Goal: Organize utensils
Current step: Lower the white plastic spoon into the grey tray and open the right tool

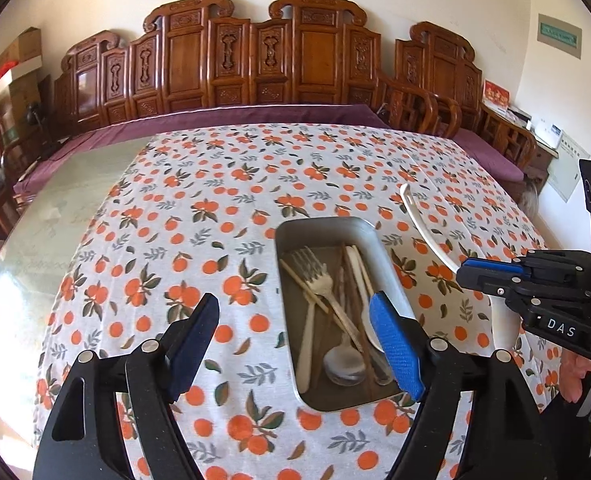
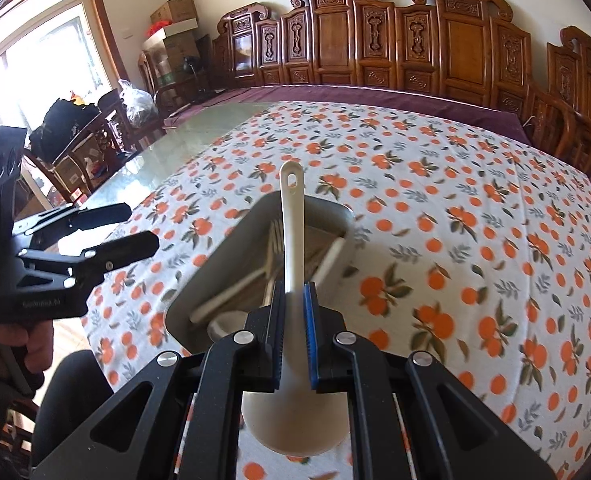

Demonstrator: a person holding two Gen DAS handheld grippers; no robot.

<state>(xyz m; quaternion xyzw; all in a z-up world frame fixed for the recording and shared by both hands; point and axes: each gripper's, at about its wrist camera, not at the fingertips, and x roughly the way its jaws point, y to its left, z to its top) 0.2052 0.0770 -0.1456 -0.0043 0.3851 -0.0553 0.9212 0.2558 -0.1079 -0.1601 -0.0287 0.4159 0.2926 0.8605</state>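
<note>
A grey metal tray (image 1: 322,222) lies on the orange-patterned tablecloth (image 1: 199,216) and holds a fork (image 1: 316,277), a metal spoon (image 1: 344,363), chopsticks (image 1: 302,285) and white-handled pieces. My left gripper (image 1: 295,344) hovers over the tray's near end, open, with nothing between its fingers. My right gripper (image 2: 294,296) is shut on a white rice paddle (image 2: 291,224), whose handle points away over the tray (image 2: 231,240) and whose blade lies under the jaws. The left wrist view shows the right gripper (image 1: 465,272) and the paddle (image 1: 423,228) to the right of the tray. In the right wrist view the left gripper (image 2: 141,226) stands open at the left.
Bare glass tabletop (image 1: 67,216) lies left of the cloth. A carved wooden bench (image 1: 255,60) with a purple cushion (image 1: 255,114) runs behind the table. Chairs, boxes and bags (image 2: 135,104) crowd the left side by the window. A hand (image 1: 575,372) holds the right gripper.
</note>
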